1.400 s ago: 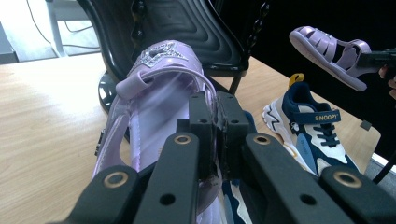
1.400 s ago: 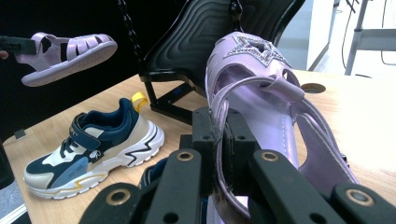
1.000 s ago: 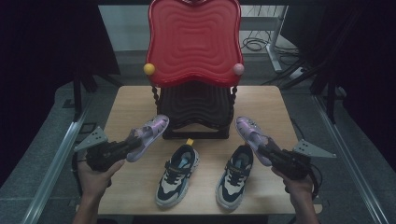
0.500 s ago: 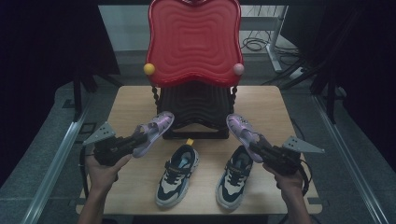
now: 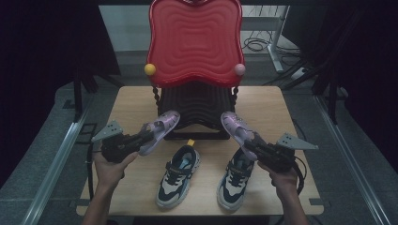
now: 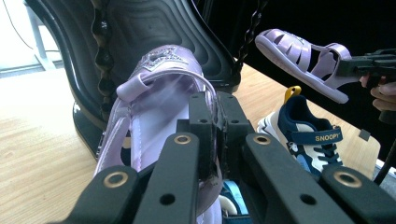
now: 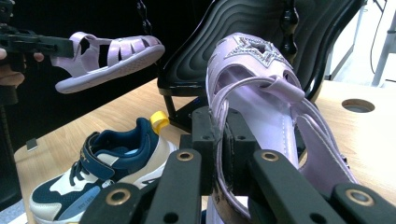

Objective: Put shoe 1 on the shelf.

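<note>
L forearm is seen entering from the bottom edge in the high view, angled up and to the right; L hand (image 5: pixel 110 164) is wrapped round the grip, knuckles outward. L gripper (image 5: pixel 141 138) is aimed toward the black shoe rack (image 5: pixel 195 105), held above the wooden table (image 5: pixel 131 101). Jaws are nearly closed, clamped on the heel rim of the left lilac sandal (image 5: pixel 159 130), toe pointed at the rack and raised off the table.

Between the hands, two navy-and-cream sneakers are set on the table: left sneaker (image 5: pixel 178 174) w/ yellow heel loop toward the rack, right sneaker (image 5: pixel 237 179) just beside it, partly under the R gripper.

R forearm is mirrored, angled up and to the left; R hand (image 5: pixel 281 176) is closed on the grip, cable trailing at the wrist. R gripper (image 5: pixel 248 146) is likewise pinched almost shut on the heel rim of the right lilac sandal (image 5: pixel 237 127), toe toward the rack, clear of the table.

Extras per view:
- High view: red wavy panel (image 5: pixel 195 42) above the rack, w/ yellow ball (image 5: pixel 149 69) and pink ball (image 5: pixel 240 69) at its lower corners.
- L gripper view: glitter star on the held sandal's toe strap; "SNOOPY" read on a sneaker strap (image 6: pixel 327 136); other sandal seen side-on, sole visible.
- R gripper view: round hole (image 7: pixel 357 105) in the tabletop beyond the sandal.
</note>
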Motion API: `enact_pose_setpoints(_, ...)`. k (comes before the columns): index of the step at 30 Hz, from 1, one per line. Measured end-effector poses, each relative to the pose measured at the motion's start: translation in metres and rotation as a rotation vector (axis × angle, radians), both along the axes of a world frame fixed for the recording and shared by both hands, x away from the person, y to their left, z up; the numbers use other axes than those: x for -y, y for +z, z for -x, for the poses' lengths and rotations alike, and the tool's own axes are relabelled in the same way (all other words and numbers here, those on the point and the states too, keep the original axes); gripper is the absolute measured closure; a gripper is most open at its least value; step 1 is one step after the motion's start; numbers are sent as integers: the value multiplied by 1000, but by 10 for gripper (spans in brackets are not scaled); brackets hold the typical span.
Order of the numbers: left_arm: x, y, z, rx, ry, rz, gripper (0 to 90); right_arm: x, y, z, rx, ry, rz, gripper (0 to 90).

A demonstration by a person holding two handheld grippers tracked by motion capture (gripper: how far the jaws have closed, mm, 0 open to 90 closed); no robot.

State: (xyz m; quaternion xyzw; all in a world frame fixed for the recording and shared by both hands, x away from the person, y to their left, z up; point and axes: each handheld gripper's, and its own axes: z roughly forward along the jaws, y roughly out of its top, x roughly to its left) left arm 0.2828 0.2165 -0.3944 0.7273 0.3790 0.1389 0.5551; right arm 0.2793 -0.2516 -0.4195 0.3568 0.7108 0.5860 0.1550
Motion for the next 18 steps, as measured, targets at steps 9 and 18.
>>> enact_pose_setpoints(9, 9, 1, -9, 6, 2, 3, 866, -7, 0, -6, -7, 4, -15, 852)
enact_pose_setpoints(18, 14, -1, -17, 11, 13, 17, 866, -17, 0, -13, -16, -1, -19, 852)
